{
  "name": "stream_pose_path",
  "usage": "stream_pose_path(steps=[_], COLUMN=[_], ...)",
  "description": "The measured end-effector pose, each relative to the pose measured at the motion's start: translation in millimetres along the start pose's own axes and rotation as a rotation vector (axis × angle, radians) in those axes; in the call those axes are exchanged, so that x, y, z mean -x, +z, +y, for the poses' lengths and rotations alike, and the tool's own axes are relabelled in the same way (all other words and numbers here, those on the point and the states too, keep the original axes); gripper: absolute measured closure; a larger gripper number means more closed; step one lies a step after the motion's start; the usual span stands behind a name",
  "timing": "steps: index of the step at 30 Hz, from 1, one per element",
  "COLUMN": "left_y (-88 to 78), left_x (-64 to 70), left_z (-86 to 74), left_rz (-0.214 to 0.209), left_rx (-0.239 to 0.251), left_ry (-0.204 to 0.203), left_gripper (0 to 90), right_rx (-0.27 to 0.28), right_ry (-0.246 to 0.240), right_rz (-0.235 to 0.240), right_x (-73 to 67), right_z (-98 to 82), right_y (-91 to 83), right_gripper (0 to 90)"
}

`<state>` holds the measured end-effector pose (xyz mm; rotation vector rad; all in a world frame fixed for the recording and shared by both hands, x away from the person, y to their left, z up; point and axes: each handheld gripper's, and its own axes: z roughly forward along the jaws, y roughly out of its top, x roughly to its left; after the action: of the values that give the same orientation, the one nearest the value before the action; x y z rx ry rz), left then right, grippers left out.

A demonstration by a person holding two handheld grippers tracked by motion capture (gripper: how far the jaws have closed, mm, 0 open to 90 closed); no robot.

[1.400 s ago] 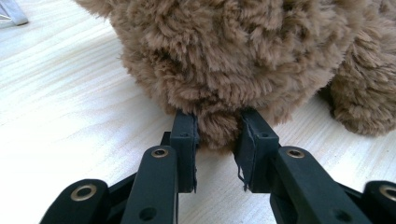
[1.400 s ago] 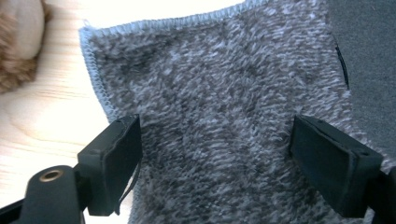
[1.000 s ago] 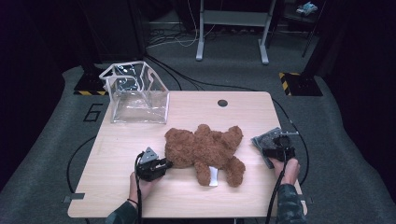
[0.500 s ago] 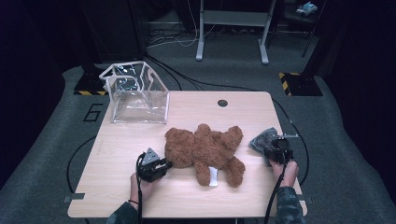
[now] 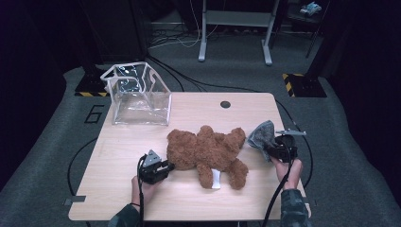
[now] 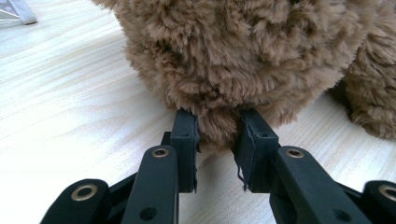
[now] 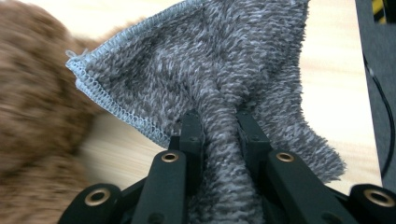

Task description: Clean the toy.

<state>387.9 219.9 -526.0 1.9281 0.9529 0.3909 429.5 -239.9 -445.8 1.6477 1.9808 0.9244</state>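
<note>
Fingers of left gripper (image 6: 218, 140) pinched on a tuft of brown teddy bear (image 5: 208, 150); rest of bear bulking straight ahead of fingertips, lying flat on wooden table (image 5: 108, 189). Right gripper (image 7: 219, 128) just been closing, fingers now clamped on a bunched fold of grey towel (image 7: 224, 70); cloth fanning out beyond fingertips, stitched edge to their left, near blurred bear fur. Clear plastic box (image 5: 139, 94) well beyond left fingers, far side of table.
</note>
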Motion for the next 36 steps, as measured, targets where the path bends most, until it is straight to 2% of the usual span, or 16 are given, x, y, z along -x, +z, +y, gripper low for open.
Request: stream_pose_path(steps=[2,6,7,12,15,16,20,21,25,26,27,28,29,33,36], left_y=[0.2,-0.5,-0.5,-1.3,-0.9,-1.0,-0.9,-0.9,-1.4,-1.4,-0.9,-0.9,-0.9,-1.4,-1.2], left_x=[0.1,0.1,0.1,0.3,1.4,1.8,1.9,1.9,2.1,2.1,2.3,2.3,2.3,2.0,2.4], left_z=[-0.2,-0.2,-0.2,-0.1,-0.6,-0.7,-0.6,-0.6,-0.6,-0.6,-0.8,-0.8,-0.8,-0.7,-0.7], left_rz=[0.004,0.005,0.005,0.007,0.011,0.016,0.016,0.016,0.014,0.014,0.018,0.018,0.019,0.013,0.017], left_rx=[0.005,0.004,0.004,0.0,0.008,0.009,0.008,0.008,0.005,0.005,0.011,0.011,0.011,0.011,0.015], left_ry=[0.0,0.0,0.001,0.009,0.006,0.008,0.01,0.01,0.013,0.013,0.012,0.012,0.012,0.013,0.017], left_gripper=[70.4,70.3,70.3,70.3,70.3,70.3,70.3,70.3,70.4,70.5,70.6,70.6,70.6,70.8,70.8], right_rx=[0.015,0.047,0.068,0.083,0.092,0.092,0.109,0.109,0.096,0.096,0.085,0.085,0.081,0.073,0.062], right_ry=[-0.023,-0.028,-0.052,-0.075,-0.102,-0.102,-0.143,-0.143,-0.192,-0.192,-0.223,-0.223,-0.242,-0.269,-0.319], right_rz=[0.008,0.028,0.032,0.058,0.075,0.075,0.11,0.11,0.156,0.156,0.169,0.169,0.185,0.224,0.252], right_x=[-7.5,-13.0,-17.3,-27.3,-39.1,-39.1,-58.8,-58.8,-81.0,-81.0,-92.1,-92.1,-103.2,-125.7,-145.0], right_z=[7.7,18.0,24.8,35.2,40.2,40.2,48.0,48.0,56.5,56.5,58.6,58.6,60.1,63.7,65.3], right_y=[-9.4,-22.1,-31.4,-43.0,-47.3,-47.3,-50.7,-50.7,-47.2,-47.2,-45.1,-45.1,-44.1,-41.4,-36.0], right_gripper=[76.0,76.0,76.0,75.9,75.9,75.9,75.7,75.7,75.3,75.3,75.3,75.3,75.2,75.2,75.0])
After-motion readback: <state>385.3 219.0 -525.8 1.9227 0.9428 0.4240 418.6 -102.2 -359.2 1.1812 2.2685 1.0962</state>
